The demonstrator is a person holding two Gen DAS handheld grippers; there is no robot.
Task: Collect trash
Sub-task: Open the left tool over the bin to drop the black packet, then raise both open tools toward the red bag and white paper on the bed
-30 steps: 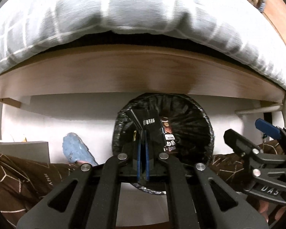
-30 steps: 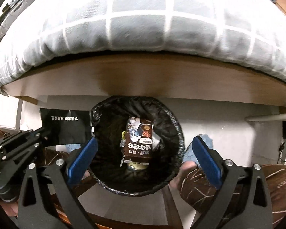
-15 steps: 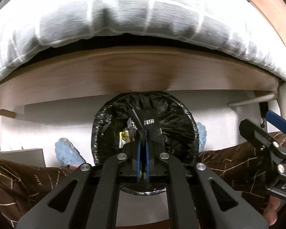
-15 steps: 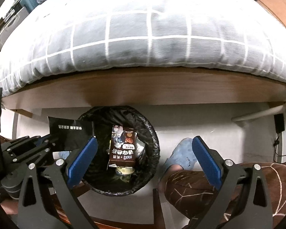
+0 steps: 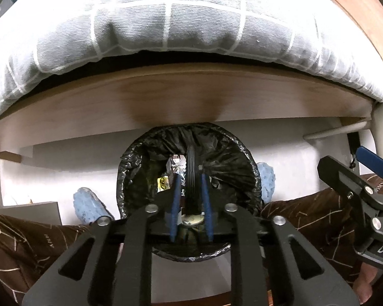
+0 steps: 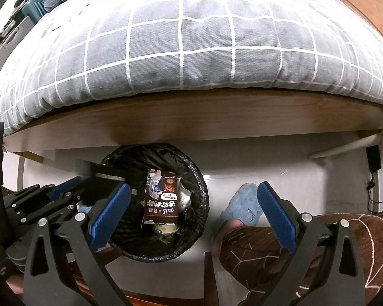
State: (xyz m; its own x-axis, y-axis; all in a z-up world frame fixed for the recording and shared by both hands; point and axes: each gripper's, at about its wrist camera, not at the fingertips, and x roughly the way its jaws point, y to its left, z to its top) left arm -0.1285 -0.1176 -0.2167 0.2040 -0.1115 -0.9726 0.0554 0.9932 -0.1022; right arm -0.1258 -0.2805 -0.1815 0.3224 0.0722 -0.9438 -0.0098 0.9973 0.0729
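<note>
Since before, left hand-held gripper (image 5: pixel 190 199) has just been parting; black packet (image 5: pixel 190 163) slips edge-on between pads over bin (image 5: pixel 130 178). Right hand-held gripper (image 6: pixel 191 211) spread, empty. Drop step; next, fetch more trash.

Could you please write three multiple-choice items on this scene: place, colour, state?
1. Where is the trash bin? A on the bed; B on the floor by the bed frame; C on a chair.
2. The bedcover is: A red striped; B grey with white grid; C plain green.
3. The right tongs are: A shut on a packet; B shut, empty; C open, empty.
Key: B, it stands below the bed frame; B, white lines on grey; C, pads wide apart, gripping nothing.
</note>
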